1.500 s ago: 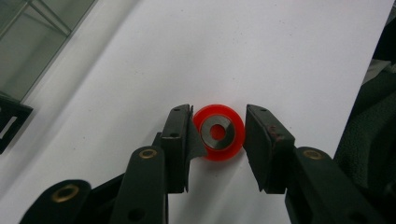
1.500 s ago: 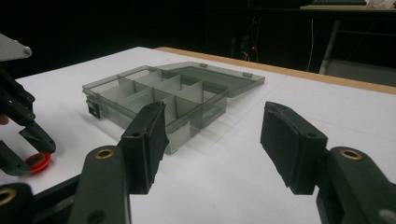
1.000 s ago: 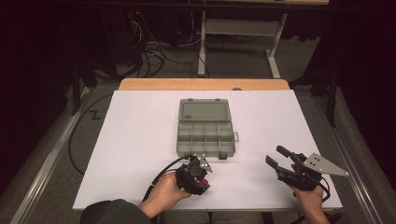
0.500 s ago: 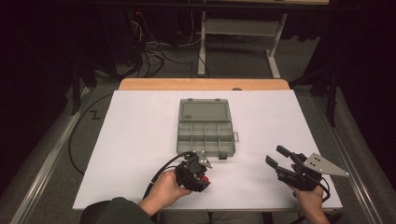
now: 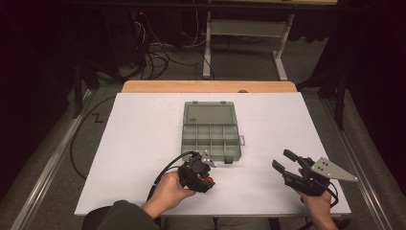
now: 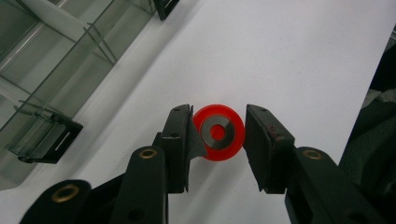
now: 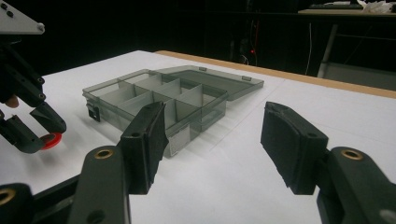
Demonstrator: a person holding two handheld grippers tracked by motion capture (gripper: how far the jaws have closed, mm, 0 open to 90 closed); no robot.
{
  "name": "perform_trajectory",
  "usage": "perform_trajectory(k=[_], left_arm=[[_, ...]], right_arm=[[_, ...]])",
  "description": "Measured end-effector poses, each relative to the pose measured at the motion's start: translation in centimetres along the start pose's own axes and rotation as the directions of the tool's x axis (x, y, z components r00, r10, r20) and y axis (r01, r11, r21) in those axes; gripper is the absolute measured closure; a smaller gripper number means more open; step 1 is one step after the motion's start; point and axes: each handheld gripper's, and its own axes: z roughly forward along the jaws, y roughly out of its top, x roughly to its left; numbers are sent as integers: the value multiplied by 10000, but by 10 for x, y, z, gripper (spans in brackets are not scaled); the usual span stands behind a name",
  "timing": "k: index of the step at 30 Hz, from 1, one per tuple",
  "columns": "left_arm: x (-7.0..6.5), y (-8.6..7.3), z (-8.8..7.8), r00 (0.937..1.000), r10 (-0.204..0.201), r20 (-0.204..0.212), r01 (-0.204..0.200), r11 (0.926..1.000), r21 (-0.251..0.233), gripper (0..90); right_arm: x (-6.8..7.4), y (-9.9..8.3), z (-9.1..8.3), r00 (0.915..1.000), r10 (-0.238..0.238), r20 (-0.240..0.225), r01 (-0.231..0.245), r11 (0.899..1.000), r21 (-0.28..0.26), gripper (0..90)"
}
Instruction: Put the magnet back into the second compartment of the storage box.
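Left gripper view: left gripper [image 6: 218,135] half-open around red ring [image 6: 219,132].

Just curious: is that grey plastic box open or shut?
Open: the box has its lid folded flat behind it, and its compartments look empty.

Red ring [image 6: 219,132] with a grey metal centre, lying on the white counter [image 5: 143,143]. Compartment box [image 5: 211,129]: translucent smoke grey, black latches, at 10 o'clock of the ring in the left gripper view. Both grippers: black jaws, brass-coloured rivets. Counter far edge: light wood strip.
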Motion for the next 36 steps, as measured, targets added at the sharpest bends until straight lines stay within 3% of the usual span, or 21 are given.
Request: perform_trajectory(k=[1,3,29,30,35,36], left_arm=[[3,1,1,9994,354,-36,-355,9992,-183,618],[4,2,1,9994,355,-39,-355,9992,-172,618],[21,12,-10,9999,-83,-131,77,9991,-423,618],[19,12,-8,9988,-474,-98,465,9961,-753,618],[24,15,-11,9992,-381,-129,372,9970,-677,618],[26,16,-13,9997,-162,-181,152,9984,-538,618]], right_arm=[[0,0,0,10000,1,-1,-1,10000,1,420],[0,0,0,10000,-10,-2,10,10000,2,420],[1,0,0,9999,-123,-5,123,9999,3,419],[1,0,0,9999,-130,-4,130,9999,8,419],[1,0,0,9999,-137,-5,137,9999,11,420],[1,0,0,9999,-135,-6,135,9999,8,420]])
